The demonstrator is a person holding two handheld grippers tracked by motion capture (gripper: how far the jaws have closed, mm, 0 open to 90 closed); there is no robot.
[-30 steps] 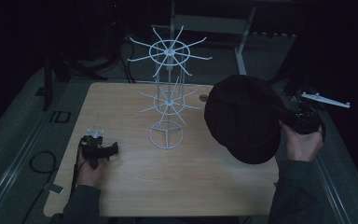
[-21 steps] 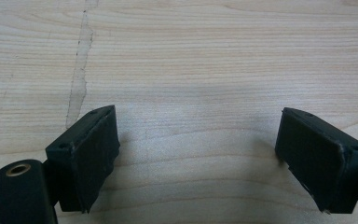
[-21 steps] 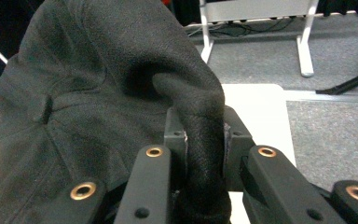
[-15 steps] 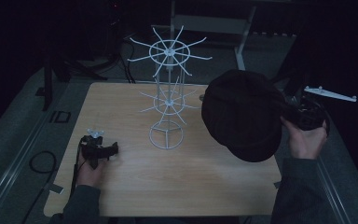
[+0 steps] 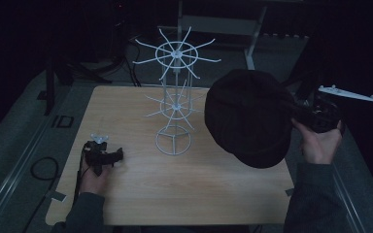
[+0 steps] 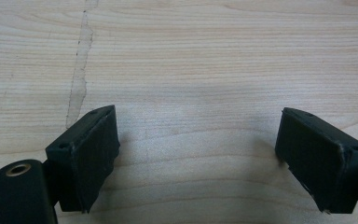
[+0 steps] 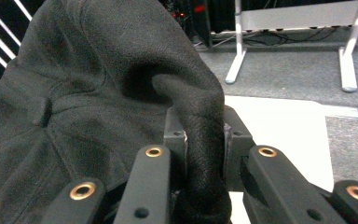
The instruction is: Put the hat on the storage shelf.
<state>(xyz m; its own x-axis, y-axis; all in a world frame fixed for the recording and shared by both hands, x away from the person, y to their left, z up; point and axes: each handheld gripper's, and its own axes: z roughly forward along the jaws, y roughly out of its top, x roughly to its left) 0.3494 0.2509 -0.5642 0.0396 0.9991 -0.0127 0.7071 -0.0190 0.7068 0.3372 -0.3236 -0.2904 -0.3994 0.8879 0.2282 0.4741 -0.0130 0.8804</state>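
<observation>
- Right gripper (image 7: 204,140): jaws clamped on a fold of the black cap (image 5: 247,116), held above the table's (image 5: 126,107) right edge, crown facing the wire rack (image 5: 175,97).
- Left gripper (image 6: 196,158): jaws wide apart, nothing between them, resting on the near-left tabletop.

Right gripper (image 5: 296,116): jaw tips buried behind the black cap (image 5: 250,116) in the high view.
Cap: crown cut by the right gripper view's top edge.
Left gripper (image 6: 196,154): body cropped at bottom.

Text: "ID" mark on the grey floor strip (image 5: 62,121), just left of the wooden table (image 5: 141,194).
Other labels/brands: none legible.
</observation>
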